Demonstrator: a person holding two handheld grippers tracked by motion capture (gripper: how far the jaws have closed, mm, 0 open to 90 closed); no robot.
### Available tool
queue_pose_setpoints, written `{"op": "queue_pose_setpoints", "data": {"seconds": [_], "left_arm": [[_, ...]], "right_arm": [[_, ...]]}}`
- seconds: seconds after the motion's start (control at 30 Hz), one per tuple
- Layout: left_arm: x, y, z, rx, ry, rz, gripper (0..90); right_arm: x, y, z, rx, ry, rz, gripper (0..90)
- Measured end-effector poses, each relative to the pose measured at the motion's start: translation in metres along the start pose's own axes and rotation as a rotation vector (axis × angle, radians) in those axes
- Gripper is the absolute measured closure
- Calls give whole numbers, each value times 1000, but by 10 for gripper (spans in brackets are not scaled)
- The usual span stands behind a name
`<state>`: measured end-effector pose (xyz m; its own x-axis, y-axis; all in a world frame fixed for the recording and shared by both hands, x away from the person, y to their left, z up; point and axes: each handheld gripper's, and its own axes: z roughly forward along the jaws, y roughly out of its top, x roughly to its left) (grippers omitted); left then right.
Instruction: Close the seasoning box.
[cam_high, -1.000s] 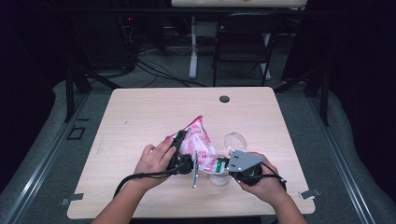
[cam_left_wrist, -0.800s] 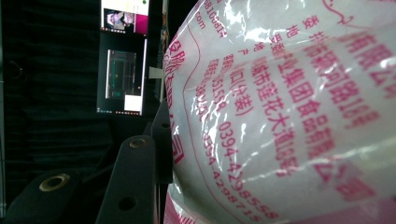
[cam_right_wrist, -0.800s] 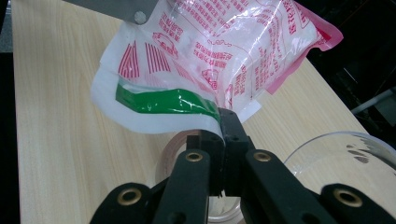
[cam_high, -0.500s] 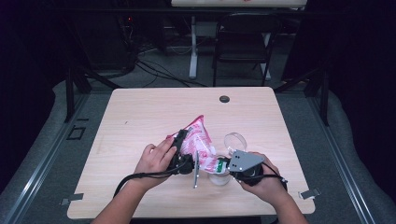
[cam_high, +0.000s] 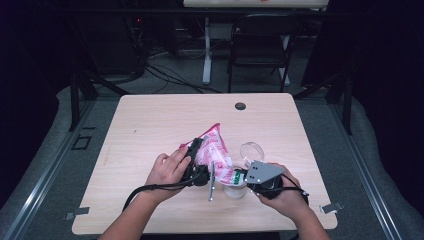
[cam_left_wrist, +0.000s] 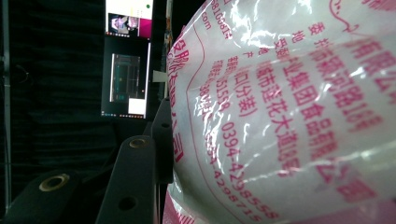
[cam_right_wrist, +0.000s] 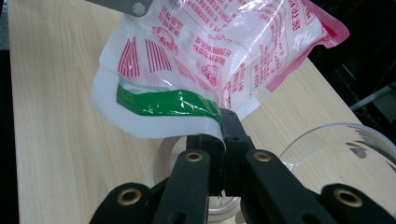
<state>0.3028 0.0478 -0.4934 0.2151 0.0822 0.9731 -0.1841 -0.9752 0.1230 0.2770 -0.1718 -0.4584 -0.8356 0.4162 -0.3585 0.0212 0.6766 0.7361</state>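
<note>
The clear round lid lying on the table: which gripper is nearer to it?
Right. The right gripper sits just beside the clear lid, pinching the bag's green-striped end; the left gripper holds the bag's far side.

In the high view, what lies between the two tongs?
The pink-and-white plastic bag spans the gap from left tongs to right tongs, both clamping it.

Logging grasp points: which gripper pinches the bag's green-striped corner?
The right gripper, shut on the bag at that corner; the left gripper holds the bag's side.
</note>
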Motion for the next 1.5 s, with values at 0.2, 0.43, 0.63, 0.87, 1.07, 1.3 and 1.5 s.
{"op": "queue_pose_setpoints", "data": {"seconds": [0.2, 0.43, 0.63, 0.87, 1.07, 1.3, 1.5], "left_arm": [[0, 2, 1, -1, -1, 1, 606], [0, 2, 1, -5, 1, 1, 605], [0, 2, 2, -18, 6, 1, 606], [0, 3, 1, -9, 3, 4, 605], [0, 3, 2, -9, 4, 5, 606], [0, 3, 1, -7, -1, 4, 605], [1, 3, 1, -8, 0, 7, 605]], "right_arm": [[0, -2, 0, 5, -5, 4, 900], [0, -2, -1, 7, -9, 5, 900], [0, -2, 0, 12, -11, 1, 900], [0, -3, 0, 8, -4, 7, 900], [-1, -4, 1, 12, -2, 7, 900], [-1, -5, 2, 12, -4, 10, 900], [0, -5, 2, 13, -1, 9, 900]]}}
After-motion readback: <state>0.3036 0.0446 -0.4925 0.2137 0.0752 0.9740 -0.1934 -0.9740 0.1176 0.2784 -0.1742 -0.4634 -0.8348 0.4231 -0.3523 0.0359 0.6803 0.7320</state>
